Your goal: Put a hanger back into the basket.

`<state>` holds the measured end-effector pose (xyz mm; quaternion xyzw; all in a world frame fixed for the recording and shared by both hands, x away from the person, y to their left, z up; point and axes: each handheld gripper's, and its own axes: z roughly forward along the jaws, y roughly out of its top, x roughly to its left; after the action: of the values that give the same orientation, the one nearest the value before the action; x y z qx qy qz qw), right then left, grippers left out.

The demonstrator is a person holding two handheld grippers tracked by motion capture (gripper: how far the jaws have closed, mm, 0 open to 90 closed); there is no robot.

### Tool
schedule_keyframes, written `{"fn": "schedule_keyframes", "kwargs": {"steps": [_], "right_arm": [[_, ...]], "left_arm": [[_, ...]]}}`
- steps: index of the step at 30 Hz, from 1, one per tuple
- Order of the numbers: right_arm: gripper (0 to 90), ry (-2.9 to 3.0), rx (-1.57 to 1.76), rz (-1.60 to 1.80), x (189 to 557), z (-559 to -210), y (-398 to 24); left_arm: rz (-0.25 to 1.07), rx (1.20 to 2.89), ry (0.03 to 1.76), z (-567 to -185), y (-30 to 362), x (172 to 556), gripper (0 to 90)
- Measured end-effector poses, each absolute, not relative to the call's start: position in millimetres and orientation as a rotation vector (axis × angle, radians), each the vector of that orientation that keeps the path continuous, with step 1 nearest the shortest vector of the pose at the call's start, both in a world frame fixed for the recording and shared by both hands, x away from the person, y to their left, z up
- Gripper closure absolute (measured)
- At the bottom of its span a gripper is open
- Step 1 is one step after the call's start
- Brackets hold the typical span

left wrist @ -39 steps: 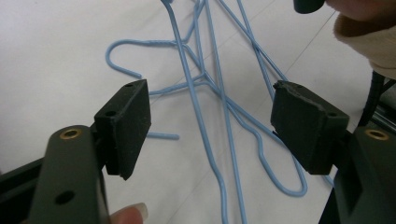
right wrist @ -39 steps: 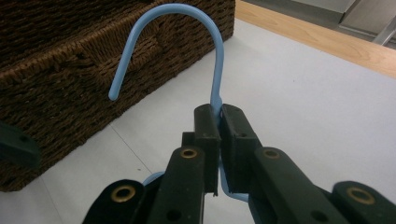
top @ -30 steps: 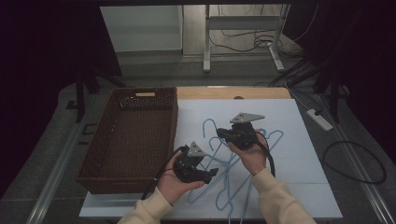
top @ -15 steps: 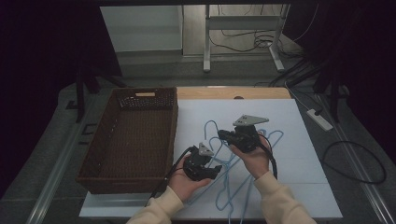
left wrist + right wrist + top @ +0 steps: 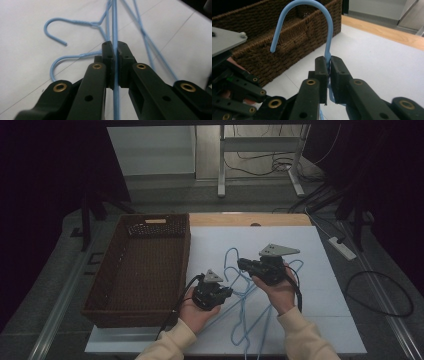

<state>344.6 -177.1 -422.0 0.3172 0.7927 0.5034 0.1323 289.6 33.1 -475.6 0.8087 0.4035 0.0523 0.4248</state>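
Observation:
Several blue wire hangers (image 5: 248,312) lie tangled on the white table sheet (image 5: 320,285). My left gripper (image 5: 228,292) (image 5: 115,50) is low over them. Its jaws have just been closing and are now shut on one straight blue wire (image 5: 114,22). My right gripper (image 5: 241,264) (image 5: 327,62) is a little farther back and to the right, and it points left. It grips the twisted neck of a hanger whose hook (image 5: 328,37) stands upright above the pads. Its jaws have just been opening a little, and the neck is still between them.
A brown wicker basket (image 5: 145,227) (image 5: 287,37) stands at the left of the sheet, close to both grippers. Two more hanger hooks (image 5: 75,22) lie flat ahead of the left gripper. A bare wooden strip (image 5: 250,219) runs along the far table edge.
The right hand has shifted slightly to the right with the hanger neck. The left hand has stayed nearly in place over the hangers.

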Motion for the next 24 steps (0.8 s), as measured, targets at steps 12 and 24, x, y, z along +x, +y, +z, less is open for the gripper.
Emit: {"fn": "schedule_keyframes", "kwargs": {"steps": [12, 24], "right_arm": [[41.5, 2.170, 0.852, 1.529, 298.4, -423.7, -221.0], [35.2, 2.109, 0.921, 1.492, 279.0, -450.7, -277.0]], "left_arm": [[0.061, 1.955, 0.969, -468.5, 34.7, 286.5, 86.0], [0.027, 1.920, 0.890, -452.2, 40.7, 280.2, 86.1]]}}
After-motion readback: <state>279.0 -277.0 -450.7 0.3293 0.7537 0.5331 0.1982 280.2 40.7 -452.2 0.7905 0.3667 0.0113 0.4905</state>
